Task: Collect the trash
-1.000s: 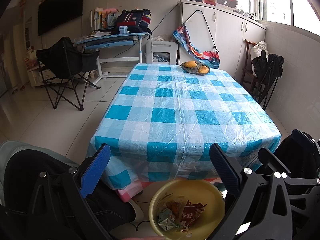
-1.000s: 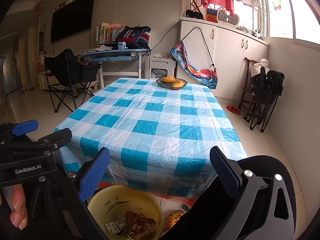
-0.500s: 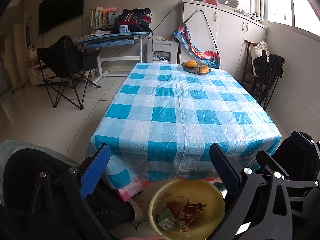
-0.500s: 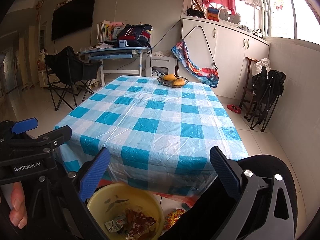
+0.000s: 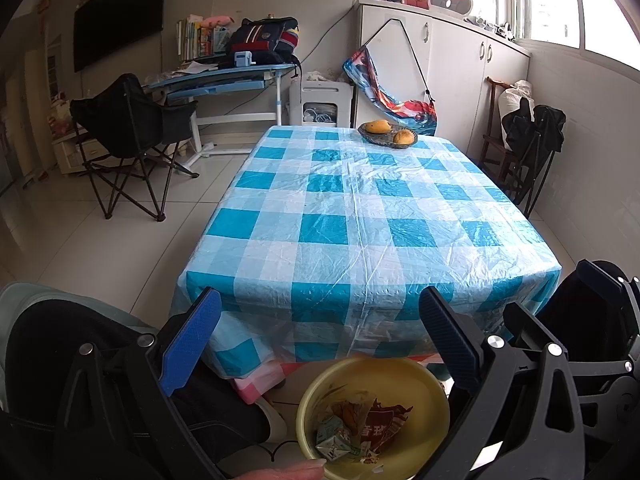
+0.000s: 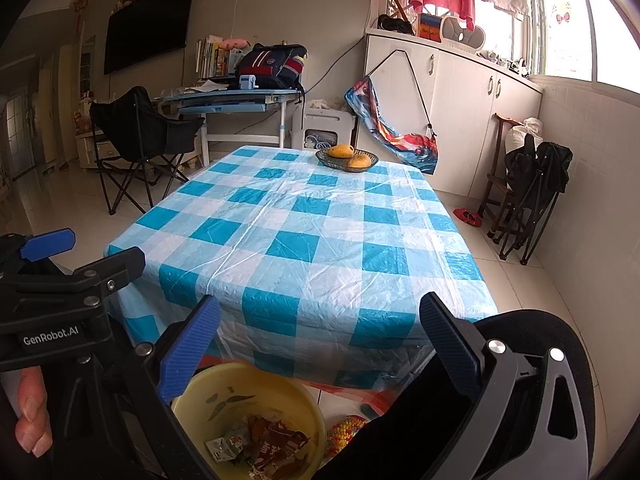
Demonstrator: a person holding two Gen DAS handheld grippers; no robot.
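The trash (image 5: 360, 428) lies in the yellow bin (image 5: 424, 384) on the floor, just in front of the table's near edge and below both grippers. It looks like crumpled wrappers and a small flattened carton: light, soft and probably slippery, so I would pinch a raised fold or corner, not a flat side. The left gripper (image 5: 316, 344) and the right gripper (image 6: 318, 344) both stand wide apart and hold nothing. The table (image 5: 360, 208) carries only a fruit basket (image 5: 387, 134) at its far end. The bin's lower rim is cut off by the fingers, and what lies under the table is hidden by the cloth.
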